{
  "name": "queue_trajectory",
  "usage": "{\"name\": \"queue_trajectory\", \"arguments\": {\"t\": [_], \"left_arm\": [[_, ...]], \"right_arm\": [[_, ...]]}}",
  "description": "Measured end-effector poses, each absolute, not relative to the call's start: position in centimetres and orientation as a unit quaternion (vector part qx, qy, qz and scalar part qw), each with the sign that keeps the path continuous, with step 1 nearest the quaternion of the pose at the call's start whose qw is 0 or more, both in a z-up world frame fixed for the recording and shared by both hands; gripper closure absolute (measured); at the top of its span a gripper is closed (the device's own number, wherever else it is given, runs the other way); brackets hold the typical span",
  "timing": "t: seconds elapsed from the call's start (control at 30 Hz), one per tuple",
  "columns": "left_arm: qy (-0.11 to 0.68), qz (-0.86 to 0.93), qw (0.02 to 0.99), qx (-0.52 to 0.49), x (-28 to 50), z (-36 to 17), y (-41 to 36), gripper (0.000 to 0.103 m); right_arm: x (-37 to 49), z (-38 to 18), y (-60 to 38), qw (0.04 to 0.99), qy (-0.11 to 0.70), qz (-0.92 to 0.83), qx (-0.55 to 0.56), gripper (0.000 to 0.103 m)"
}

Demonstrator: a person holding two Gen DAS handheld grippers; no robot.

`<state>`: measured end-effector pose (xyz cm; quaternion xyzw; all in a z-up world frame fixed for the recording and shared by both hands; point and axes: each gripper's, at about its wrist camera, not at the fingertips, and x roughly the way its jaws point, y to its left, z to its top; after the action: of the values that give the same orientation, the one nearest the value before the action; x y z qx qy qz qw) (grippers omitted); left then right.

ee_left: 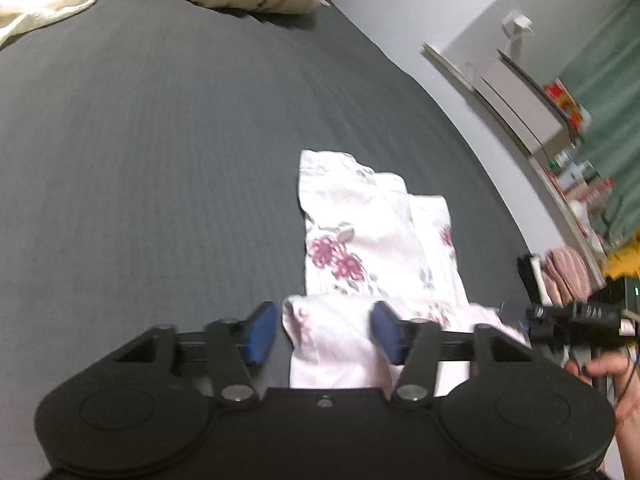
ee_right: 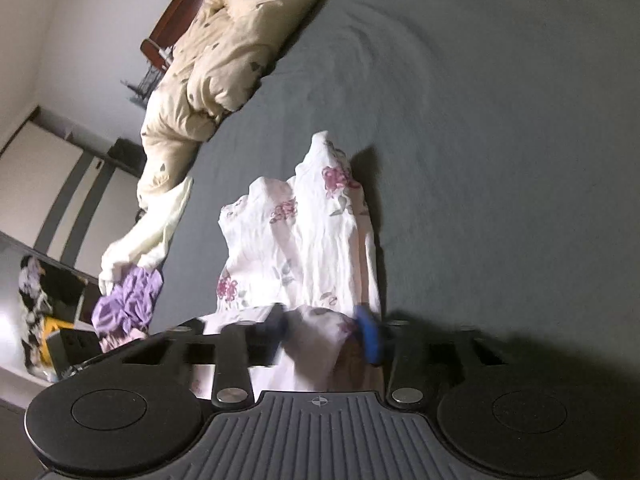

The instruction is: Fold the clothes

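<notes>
A white garment with pink flowers (ee_left: 360, 240) lies on the dark grey bed sheet (ee_left: 160, 160), partly folded. Its near fold rises between the blue pads of my left gripper (ee_left: 324, 332), which stands open around it, with a small gap at the left pad. In the right wrist view the same garment (ee_right: 304, 240) stretches away over the sheet (ee_right: 500, 160). A bunched end of it fills the space between the pads of my right gripper (ee_right: 323, 334), which is shut on it. The right gripper (ee_left: 568, 326) also shows at the left view's right edge, held by a hand (ee_left: 604, 368).
A cream quilt (ee_right: 216, 64) is heaped at the head of the bed. A cream garment (ee_right: 160, 228) and a purple one (ee_right: 128, 300) lie near the bed's edge. Beyond the other edge are white shelves (ee_left: 520, 100) and a pink striped cloth (ee_left: 568, 276).
</notes>
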<state>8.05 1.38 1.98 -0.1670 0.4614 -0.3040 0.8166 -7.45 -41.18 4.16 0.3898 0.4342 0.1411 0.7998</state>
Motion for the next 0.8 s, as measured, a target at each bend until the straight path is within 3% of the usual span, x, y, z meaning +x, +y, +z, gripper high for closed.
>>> {"name": "queue_trajectory", "arguments": {"t": [0.1,0.57,0.8], "left_arm": [[0.457,-0.3,0.816,-0.187,8.1,1.3,1.1,0.093],[0.381,-0.368,0.821,-0.215,-0.3,8.2,5.4,0.093],[0.375,-0.374,0.821,-0.216,-5.2,9.1,6.6,0.093]], "right_arm": [[-7.9,4.5,-41.0,0.807,0.42,0.145,0.389,0.08],[-17.3,11.3,-39.2,0.816,0.339,0.246,0.398,0.081],[-19.7,11.2,-37.5,0.824,0.342,0.224,0.393,0.081]]}}
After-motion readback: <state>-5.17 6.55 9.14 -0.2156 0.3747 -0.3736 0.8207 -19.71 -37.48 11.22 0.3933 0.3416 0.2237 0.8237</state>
